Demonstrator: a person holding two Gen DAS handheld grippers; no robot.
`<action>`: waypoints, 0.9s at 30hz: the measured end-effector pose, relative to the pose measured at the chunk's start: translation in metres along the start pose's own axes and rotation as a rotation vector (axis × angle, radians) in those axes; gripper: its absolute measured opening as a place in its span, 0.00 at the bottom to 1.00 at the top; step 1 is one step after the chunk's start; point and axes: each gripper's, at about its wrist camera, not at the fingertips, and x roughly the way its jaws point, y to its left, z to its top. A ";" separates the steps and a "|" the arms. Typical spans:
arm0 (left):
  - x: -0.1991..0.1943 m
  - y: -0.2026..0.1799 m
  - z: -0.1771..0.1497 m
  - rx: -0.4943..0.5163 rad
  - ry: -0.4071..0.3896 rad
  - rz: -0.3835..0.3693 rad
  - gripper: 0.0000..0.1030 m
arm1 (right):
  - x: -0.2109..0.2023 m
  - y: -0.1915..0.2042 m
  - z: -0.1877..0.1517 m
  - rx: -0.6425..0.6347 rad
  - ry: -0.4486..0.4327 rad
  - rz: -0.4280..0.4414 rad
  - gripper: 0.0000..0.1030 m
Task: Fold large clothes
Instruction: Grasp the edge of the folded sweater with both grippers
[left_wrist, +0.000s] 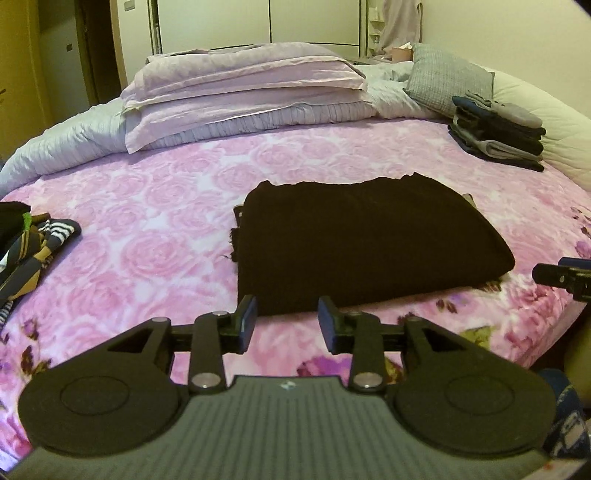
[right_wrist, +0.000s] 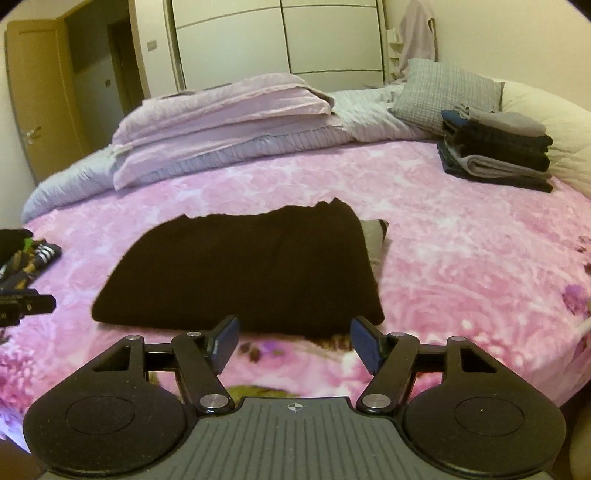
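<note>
The left tool (left_wrist: 287, 325) hung released over the bed's near edge, blue pads apart with nothing between them. The right tool (right_wrist: 293, 343) was likewise released, its jaws spread wider and empty. Just beyond both lay the garment (left_wrist: 362, 240), one dark brown, knit-looking piece folded into a thick, roughly square slab, flat on the pink rose-print bedspread (left_wrist: 166, 206) near the middle of the bed; a grey corner poked out from under its far right side. No label or writing could be read. At the left edge lay a heap of unfolded clothes (left_wrist: 33, 243), striped pieces among them. Farther right stood one stack (left_wrist: 498, 133) of folded dark and grey items, their number unclear. At the back lay one grey pillow (left_wrist: 443, 81) and folded lilac bedding (left_wrist: 240, 85).
</note>
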 end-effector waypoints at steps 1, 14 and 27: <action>0.001 0.001 -0.002 -0.008 0.002 -0.004 0.32 | -0.003 -0.001 -0.001 0.015 0.000 0.003 0.62; 0.131 0.094 -0.042 -0.739 0.176 -0.285 0.45 | 0.090 -0.095 -0.037 0.817 0.044 0.212 0.62; 0.147 0.092 -0.019 -0.656 0.068 -0.228 0.06 | 0.118 -0.117 -0.027 0.934 0.009 0.145 0.03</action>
